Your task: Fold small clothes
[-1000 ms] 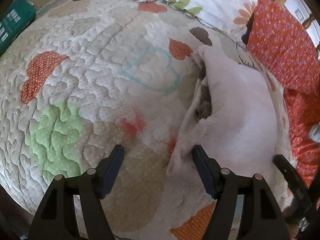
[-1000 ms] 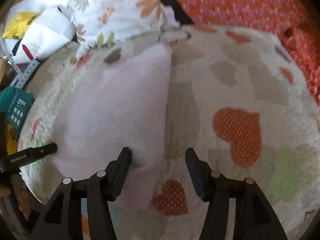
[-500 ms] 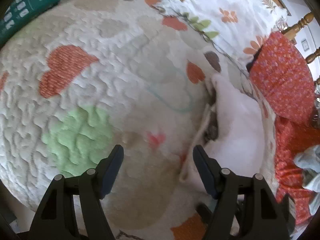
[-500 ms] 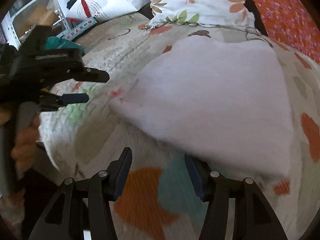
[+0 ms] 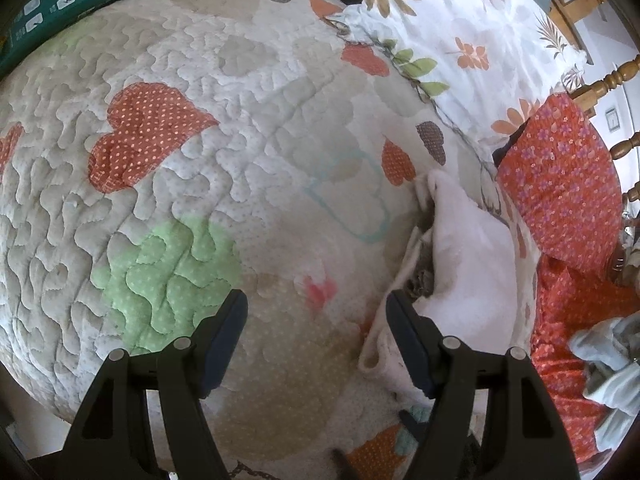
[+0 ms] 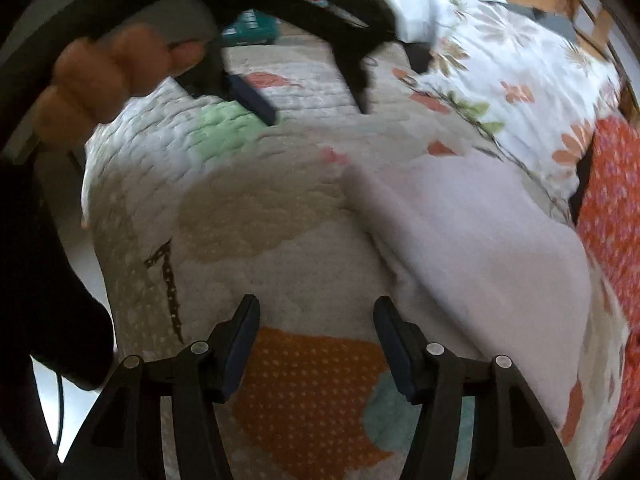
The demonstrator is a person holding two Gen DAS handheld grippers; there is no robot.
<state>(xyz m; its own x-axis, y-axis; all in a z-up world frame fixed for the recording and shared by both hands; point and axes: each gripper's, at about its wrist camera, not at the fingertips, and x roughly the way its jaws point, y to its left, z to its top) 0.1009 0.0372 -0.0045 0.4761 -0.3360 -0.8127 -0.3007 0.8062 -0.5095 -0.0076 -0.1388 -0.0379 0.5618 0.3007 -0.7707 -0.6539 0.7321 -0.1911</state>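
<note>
Swung round since a second ago, the right gripper [image 6: 314, 330] now hangs over bare quilt [image 5: 240, 184], its jaws opening with nothing between them. Left gripper [image 5: 316, 320] hovers with jaws apart, empty. Just right of both lies the folded white garment [image 5: 472, 264], flat on the quilt beside a floral pillow [image 5: 480, 36]

A heart-patterned quilt [image 5: 192, 184] covers the bed, with a turned wooden headboard [image 5: 616, 80] behind in daylight
</note>
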